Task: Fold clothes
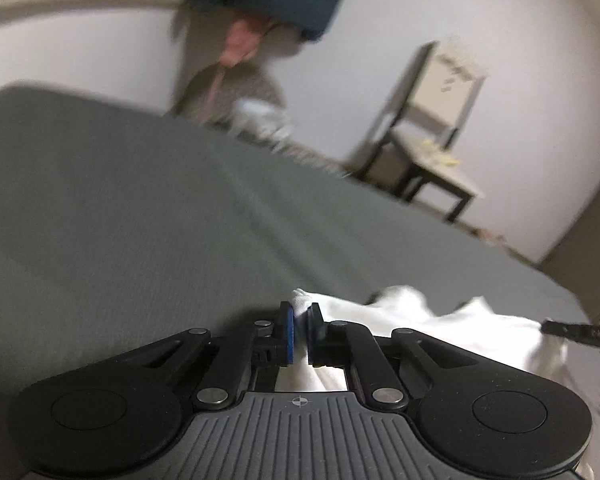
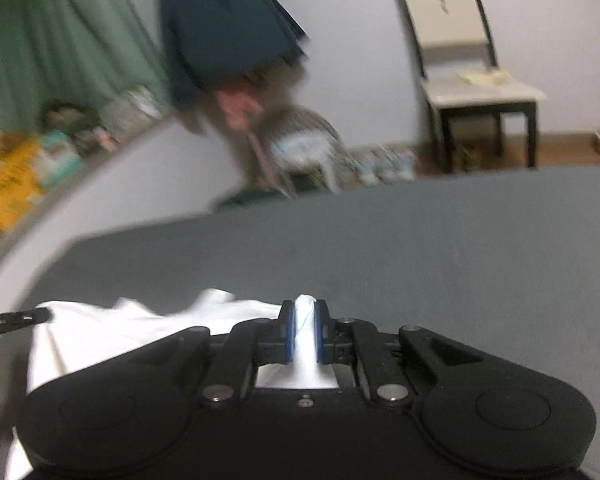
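Note:
A white garment (image 1: 440, 332) hangs bunched between my two grippers above the grey table (image 1: 140, 208). My left gripper (image 1: 299, 320) is shut on one corner of it, with white cloth poking out between the blue pads (image 1: 289, 332). In the right wrist view my right gripper (image 2: 305, 326) is shut on another corner, and the white garment (image 2: 140, 328) spreads out to its left. The other gripper's black tip shows at the edge of each view. Most of the cloth is hidden under the gripper bodies.
The grey table (image 2: 460, 248) stretches ahead of both grippers. Beyond it a person in a dark blue top (image 2: 220, 32) bends at the far side. A white chair (image 2: 472, 64) stands by the wall, and cluttered items (image 2: 16, 176) lie along a ledge at left.

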Tool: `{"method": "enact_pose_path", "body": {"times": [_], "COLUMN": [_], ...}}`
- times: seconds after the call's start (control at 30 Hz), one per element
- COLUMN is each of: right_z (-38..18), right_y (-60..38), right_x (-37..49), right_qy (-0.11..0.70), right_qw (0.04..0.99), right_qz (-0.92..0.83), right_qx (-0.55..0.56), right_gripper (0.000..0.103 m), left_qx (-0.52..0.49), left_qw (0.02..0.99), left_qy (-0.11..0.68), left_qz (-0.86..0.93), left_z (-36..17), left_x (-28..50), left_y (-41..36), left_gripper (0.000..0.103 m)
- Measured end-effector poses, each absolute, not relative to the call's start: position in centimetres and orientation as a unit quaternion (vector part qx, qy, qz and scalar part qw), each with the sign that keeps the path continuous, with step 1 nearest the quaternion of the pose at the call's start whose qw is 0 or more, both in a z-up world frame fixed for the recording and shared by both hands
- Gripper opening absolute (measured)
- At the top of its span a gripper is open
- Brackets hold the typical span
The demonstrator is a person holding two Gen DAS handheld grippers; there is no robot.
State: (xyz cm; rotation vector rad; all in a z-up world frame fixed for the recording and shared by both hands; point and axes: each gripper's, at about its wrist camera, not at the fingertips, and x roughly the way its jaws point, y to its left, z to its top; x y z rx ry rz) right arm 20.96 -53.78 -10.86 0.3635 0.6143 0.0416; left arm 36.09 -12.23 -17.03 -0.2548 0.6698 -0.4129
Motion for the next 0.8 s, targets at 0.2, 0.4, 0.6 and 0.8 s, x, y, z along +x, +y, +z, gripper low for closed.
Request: {"method": "enact_pose_path", "body": {"times": [0.2, 0.4, 0.6, 0.8], "right_z": [-10.9, -12.1, -13.5, -10.7], "right_y": [-53.6, -52.3, -47.8, -43.7], "right_x": [8.7, -1.3, -4.7, -3.8], "right_qy": [0.272, 0.275, 0.318, 0.327], "right_qw": [0.938, 0.937, 0.942, 0.927], "right_qz": [0.092, 0.134, 0.11, 0.165], "right_qx": [0.194, 0.169, 0.023, -0.085], "right_gripper": [0.009, 0.009, 0.029, 0.04], "left_qx": [-0.085, -0.065, 0.074, 0.216], "left_qw": [0.926, 0.9, 0.885, 0.885], "left_qy": [0.235, 0.237, 0.276, 0.219], "left_qz": [-0.283, -0.359, -0.367, -0.35], "left_z": [-12.7, -13.5, -16.9, -15.4], "left_x": [27.8, 16.1, 8.4, 4.9], "left_y": [-8.5, -3.6, -4.4, -6.6], "left_gripper": [0.005, 0.005, 0.006, 0.027]}}
